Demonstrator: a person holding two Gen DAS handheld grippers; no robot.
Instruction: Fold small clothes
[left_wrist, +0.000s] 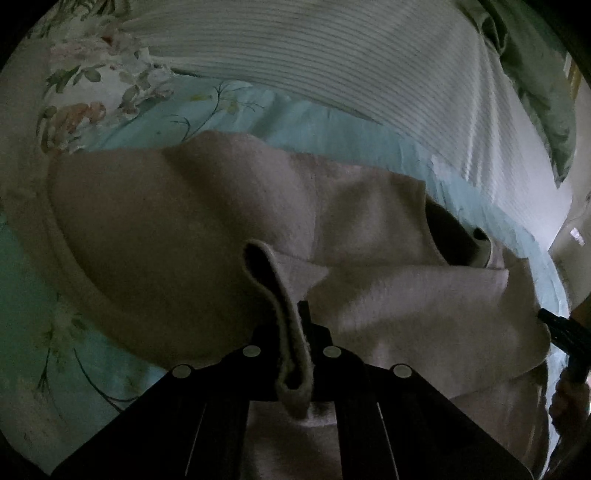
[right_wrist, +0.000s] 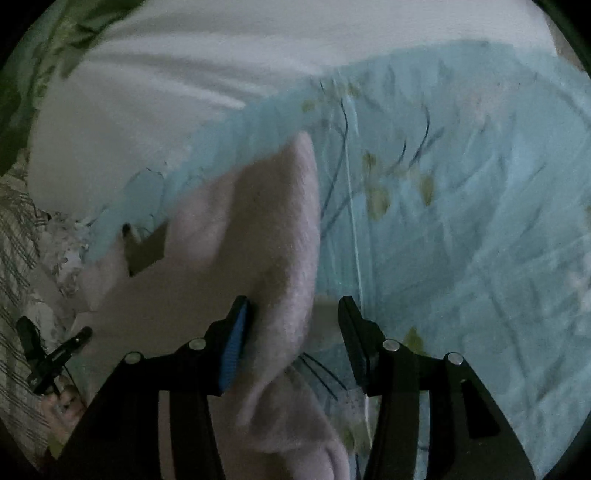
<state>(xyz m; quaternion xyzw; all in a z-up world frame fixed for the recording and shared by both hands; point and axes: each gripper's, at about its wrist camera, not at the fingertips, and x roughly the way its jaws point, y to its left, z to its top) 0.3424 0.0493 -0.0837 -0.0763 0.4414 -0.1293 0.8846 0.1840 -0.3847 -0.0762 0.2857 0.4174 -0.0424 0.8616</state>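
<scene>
Pink garment (left_wrist: 221, 221) hem pinched in left claw (left_wrist: 295, 332), fold between right claw (right_wrist: 295, 332) parted fingers

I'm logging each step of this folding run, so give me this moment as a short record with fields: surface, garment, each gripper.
surface: light blue floral bedsheet
garment: pale pink fleece top, partly folded on the sheet
left gripper: shut on the garment's edge
right gripper: open; a fold of the pink top lies between the fingers, against the blue pad, not pinched
behind: white ribbed cloth
</scene>
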